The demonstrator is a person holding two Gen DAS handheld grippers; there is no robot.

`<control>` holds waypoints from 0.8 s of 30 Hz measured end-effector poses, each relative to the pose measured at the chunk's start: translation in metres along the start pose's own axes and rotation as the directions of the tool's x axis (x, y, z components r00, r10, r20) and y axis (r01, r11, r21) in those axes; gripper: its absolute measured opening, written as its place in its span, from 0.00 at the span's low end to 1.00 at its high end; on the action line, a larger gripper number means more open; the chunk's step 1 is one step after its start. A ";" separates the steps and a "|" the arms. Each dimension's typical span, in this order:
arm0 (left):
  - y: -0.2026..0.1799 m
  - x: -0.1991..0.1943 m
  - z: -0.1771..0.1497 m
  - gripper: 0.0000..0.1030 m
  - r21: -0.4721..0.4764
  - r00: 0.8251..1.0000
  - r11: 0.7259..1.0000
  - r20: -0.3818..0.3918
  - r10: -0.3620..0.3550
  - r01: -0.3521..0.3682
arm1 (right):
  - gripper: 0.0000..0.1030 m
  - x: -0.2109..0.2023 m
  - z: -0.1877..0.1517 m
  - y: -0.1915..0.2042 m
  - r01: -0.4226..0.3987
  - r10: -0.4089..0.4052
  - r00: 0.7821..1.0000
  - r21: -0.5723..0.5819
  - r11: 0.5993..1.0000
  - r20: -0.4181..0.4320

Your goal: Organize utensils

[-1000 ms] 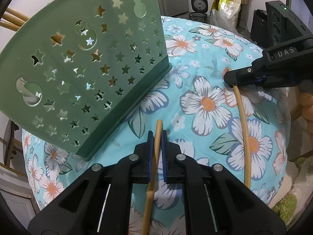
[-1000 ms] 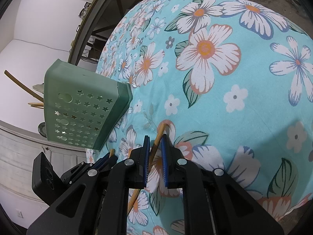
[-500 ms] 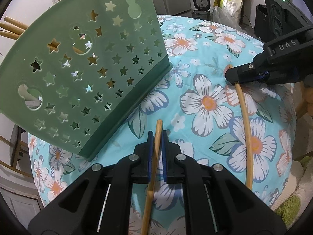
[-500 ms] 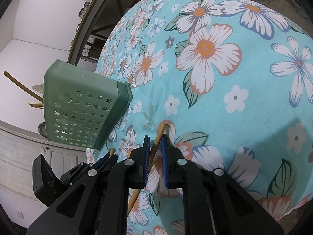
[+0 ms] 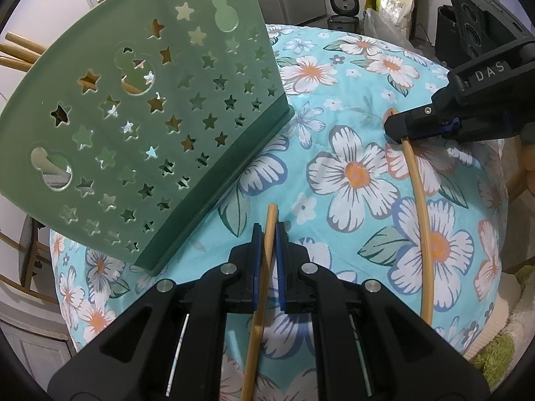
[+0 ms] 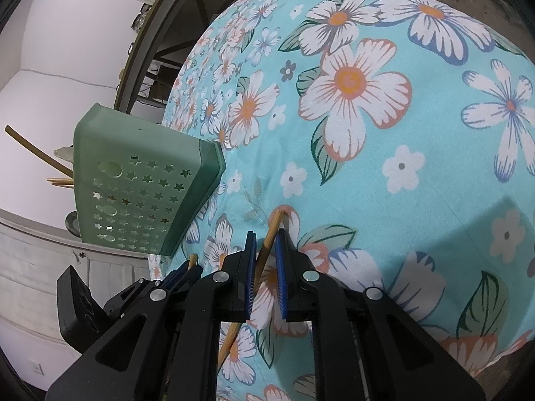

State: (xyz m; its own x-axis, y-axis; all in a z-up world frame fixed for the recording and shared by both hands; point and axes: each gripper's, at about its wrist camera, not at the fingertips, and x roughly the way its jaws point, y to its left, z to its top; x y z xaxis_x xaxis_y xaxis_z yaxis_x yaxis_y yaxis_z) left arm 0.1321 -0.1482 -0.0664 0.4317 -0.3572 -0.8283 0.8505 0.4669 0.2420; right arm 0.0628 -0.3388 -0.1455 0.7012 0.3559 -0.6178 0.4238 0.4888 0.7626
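1. Holding one stick each, both tongs are squeezed nearly shut. The left tongs (image 5: 265, 234) pinch a chopstick (image 5: 259, 300) and the right tongs (image 6: 265, 244) pinch the other chopstick (image 6: 267, 239).
2. Both sticks are just above the flowery cloth (image 5: 351, 173). The green holder (image 5: 150, 127) stands near, to the left of the tongs, with more sticks poking out of its top.
3. A stick could slip out. It is thin and smooth, and only a small part sits between the pads.
4. A stick could miss the holder's top and hit the wall, because it is long and may swing.
5. The holder could tip over if a stick bumps it hard, as I think it is light.
6. The two tongs are close, so they could knock together.
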 end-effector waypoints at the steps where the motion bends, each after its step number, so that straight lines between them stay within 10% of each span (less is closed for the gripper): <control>1: 0.000 0.001 0.000 0.07 0.002 1.000 1.000 0.000 0.001 -0.001 | 0.10 0.000 0.000 0.000 -0.002 0.002 1.000 0.004 1.000 -0.001; 24: -0.006 0.004 0.001 0.07 0.013 1.000 1.000 -0.003 0.018 -0.018 | 0.09 -0.007 0.007 -0.016 -0.079 0.080 0.997 0.077 0.994 -0.017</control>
State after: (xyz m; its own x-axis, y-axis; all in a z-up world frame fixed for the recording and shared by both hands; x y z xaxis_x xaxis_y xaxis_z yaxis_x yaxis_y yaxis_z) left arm 0.1296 -0.1534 -0.0709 0.4457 -0.3463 -0.8255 0.8466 0.4626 0.2631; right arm 0.0546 -0.3548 -0.1523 0.7230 0.4075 -0.5579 0.4102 0.3965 0.8213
